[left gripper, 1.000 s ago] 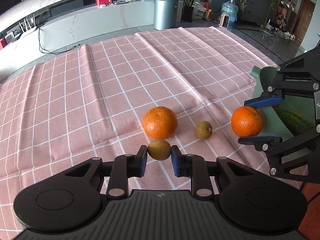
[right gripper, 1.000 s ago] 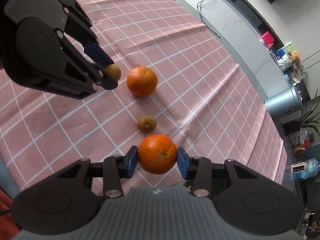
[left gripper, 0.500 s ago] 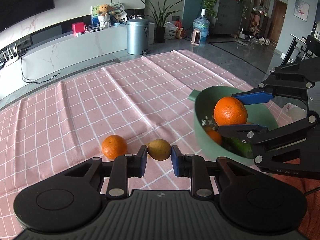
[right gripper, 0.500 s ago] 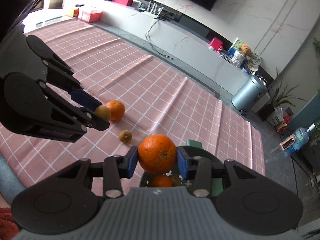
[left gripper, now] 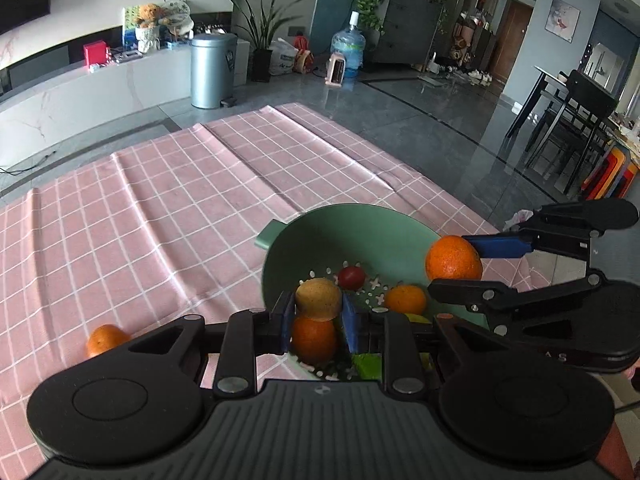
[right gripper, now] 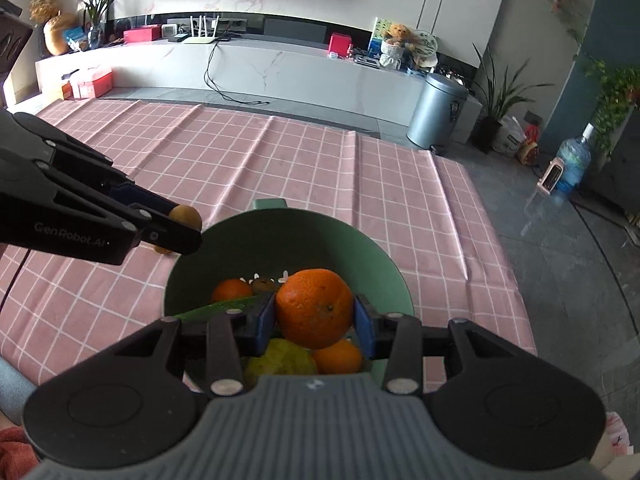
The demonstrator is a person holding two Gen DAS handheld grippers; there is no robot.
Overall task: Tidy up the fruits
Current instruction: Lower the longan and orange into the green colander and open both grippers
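Observation:
My left gripper [left gripper: 318, 315] is shut on a small brown-yellow fruit [left gripper: 319, 298] and holds it above the near rim of the green colander bowl [left gripper: 352, 224]. My right gripper [right gripper: 315, 322] is shut on a large orange [right gripper: 315, 309] and holds it above the same bowl [right gripper: 224, 248]. The bowl holds small oranges [left gripper: 405, 299], a red fruit [left gripper: 351, 277], a green vegetable [right gripper: 224, 307] and a yellow fruit [right gripper: 280, 360]. In the left wrist view the right gripper [left gripper: 472, 265] hovers over the bowl's right rim. In the right wrist view the left gripper [right gripper: 176, 226] is at the bowl's left rim.
One orange [left gripper: 106, 339] lies on the pink checked tablecloth [left gripper: 160, 208] left of the bowl. A small brown fruit [right gripper: 163, 249] lies on the cloth under the left gripper. The table's far edge drops to a grey floor with a metal bin [left gripper: 212, 70].
Both grippers have carried their fruit from the cloth over to the bowl and now hover above it. One orange and one small fruit stay behind on the cloth.

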